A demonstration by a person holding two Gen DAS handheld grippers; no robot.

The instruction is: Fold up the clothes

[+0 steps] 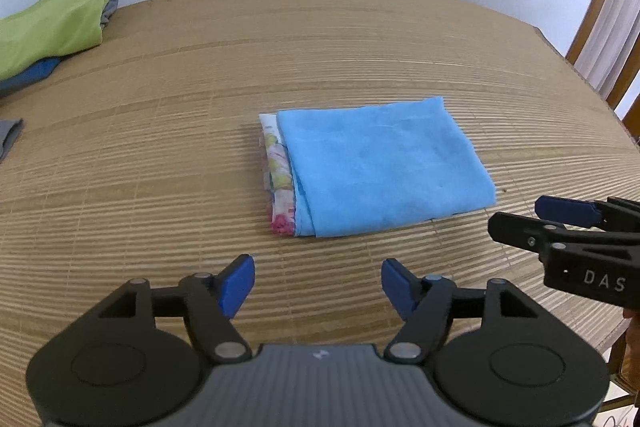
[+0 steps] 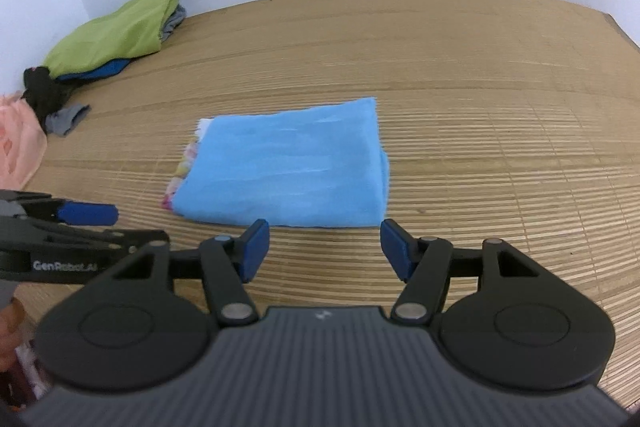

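White letters "DAS" on the black side of the right gripper [image 1: 516, 223], white "GenRobot.AI" on the black side of the left gripper [image 2: 116, 225]

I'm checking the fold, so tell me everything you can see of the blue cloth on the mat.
The light blue folded cloth is a soft, slightly fuzzy rectangle lying flat on the woven bamboo mat. A white floral-printed layer peeks out along its left edge. Nothing grips it; both grippers' jaws stand apart from it.
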